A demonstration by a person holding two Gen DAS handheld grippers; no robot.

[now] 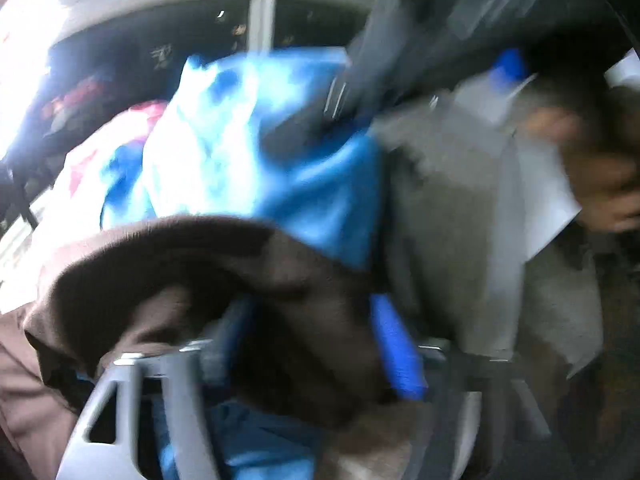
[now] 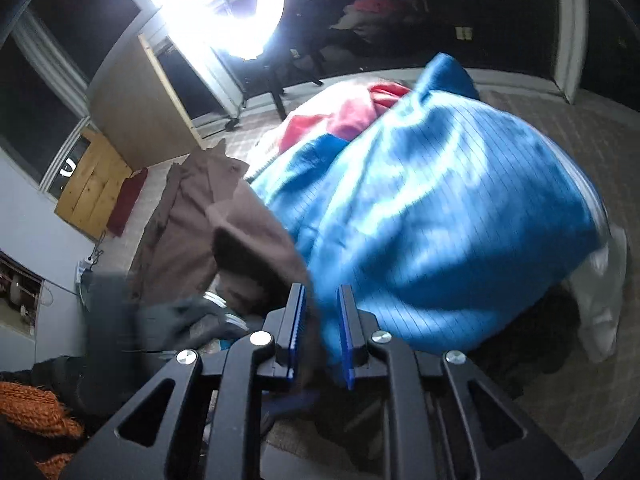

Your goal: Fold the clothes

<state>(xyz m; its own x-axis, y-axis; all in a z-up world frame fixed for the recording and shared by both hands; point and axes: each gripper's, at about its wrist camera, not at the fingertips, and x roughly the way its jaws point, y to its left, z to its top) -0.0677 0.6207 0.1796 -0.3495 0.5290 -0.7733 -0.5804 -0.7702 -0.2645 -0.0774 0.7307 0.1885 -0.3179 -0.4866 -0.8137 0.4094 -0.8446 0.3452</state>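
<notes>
Presently catalogued, by gripper.

Right gripper [image 2: 320,330]: black frame, blue pads [image 2: 345,336]. Jaws stand at a narrow gap with cloth drawn between them; brown fabric and the edge of the blue garment both pass through, so the gripper is clamped on cloth.

Blue garment [image 2: 432,216]: fine-striped, bulging in a large mound directly ahead of and above the right gripper, spreading to its right. In the left wrist view the same garment [image 1: 304,184] lies ahead of the left gripper, blurred.

Brown garment [image 2: 192,216]: ahead and to the left of the right gripper, its near fold running down into the jaws. In the left wrist view a thick brown fold [image 1: 224,280] drapes across the left gripper's fingers.

Left gripper [image 1: 316,344]: grey frame, one blue pad [image 1: 396,352] visible at its right side; the other finger is buried under the brown fold. The view is heavily blurred and I cannot tell whether it is gripping.

Red-and-pink cloth [image 2: 352,112]: beyond the blue garment, partly under it.

White cloth [image 2: 604,292]: far right of the right gripper, below the blue mound's edge.

Orange knit [image 2: 32,412]: near left of the right gripper.

Bright lamp [image 2: 224,4]: far ahead, upper left.
</notes>
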